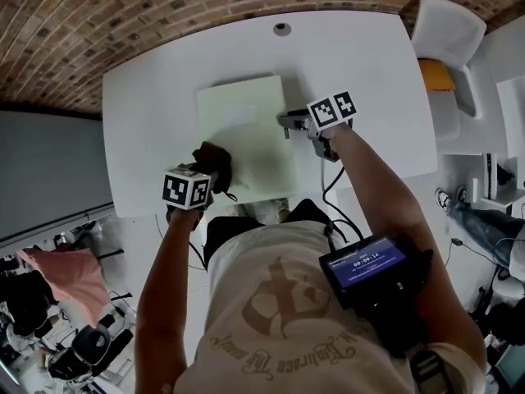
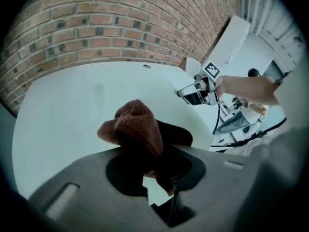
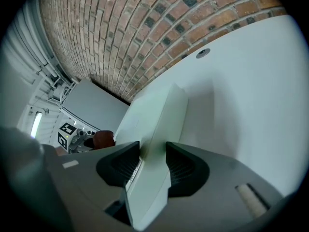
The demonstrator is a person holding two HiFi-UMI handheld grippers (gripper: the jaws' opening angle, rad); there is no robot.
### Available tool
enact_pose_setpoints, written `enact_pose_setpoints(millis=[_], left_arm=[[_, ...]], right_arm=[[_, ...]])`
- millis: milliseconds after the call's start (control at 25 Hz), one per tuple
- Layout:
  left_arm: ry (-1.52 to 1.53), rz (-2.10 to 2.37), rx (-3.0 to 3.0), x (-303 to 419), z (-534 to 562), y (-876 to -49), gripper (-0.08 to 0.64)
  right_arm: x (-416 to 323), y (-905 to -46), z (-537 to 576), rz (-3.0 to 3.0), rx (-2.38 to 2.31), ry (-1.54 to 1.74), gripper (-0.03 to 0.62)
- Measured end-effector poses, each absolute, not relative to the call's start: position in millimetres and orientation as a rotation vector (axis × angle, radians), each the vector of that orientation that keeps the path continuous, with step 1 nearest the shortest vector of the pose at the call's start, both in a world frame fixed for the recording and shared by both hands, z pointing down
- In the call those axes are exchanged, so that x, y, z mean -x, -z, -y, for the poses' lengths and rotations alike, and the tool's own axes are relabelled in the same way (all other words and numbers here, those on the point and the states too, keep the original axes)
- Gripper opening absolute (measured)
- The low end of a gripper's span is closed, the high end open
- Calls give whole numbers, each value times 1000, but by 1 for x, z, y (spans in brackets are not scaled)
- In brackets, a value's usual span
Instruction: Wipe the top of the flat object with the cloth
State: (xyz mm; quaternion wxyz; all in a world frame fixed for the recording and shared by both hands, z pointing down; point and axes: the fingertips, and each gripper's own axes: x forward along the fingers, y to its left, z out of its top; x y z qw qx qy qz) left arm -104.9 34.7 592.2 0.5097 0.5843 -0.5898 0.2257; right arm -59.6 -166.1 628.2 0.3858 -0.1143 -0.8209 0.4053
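Note:
A pale green flat board [image 1: 244,138] lies on the white table [image 1: 148,97]. My left gripper [image 1: 209,164] is shut on a dark brown cloth [image 1: 213,159], which rests at the board's near left edge. In the left gripper view the cloth [image 2: 137,129] bunches up between the jaws over the board. My right gripper [image 1: 289,123] grips the board's right edge. In the right gripper view the board's edge [image 3: 159,129] runs between the two jaws, which press on both sides of it.
A round hole cover [image 1: 282,29] sits at the table's far edge. A white chair [image 1: 447,35] with an orange item stands to the right. A brick floor lies beyond the table. Pink fabric [image 1: 74,273] lies lower left.

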Motion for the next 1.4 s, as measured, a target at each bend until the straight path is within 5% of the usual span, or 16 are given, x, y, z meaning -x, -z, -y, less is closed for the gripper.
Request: enact_pose_setpoints(millis=[400, 1040, 1400], left_arm=[[-491, 1539, -1259, 146, -98, -580, 79], [-460, 1057, -1794, -54, 60, -576, 79], [-597, 1045, -1740, -62, 26, -591, 79]], right_arm=[[60, -627, 166, 2099, 287, -1043, 183], [59, -627, 169, 2114, 246, -1058, 183], [58, -629, 166, 2120, 259, -1071, 183]])
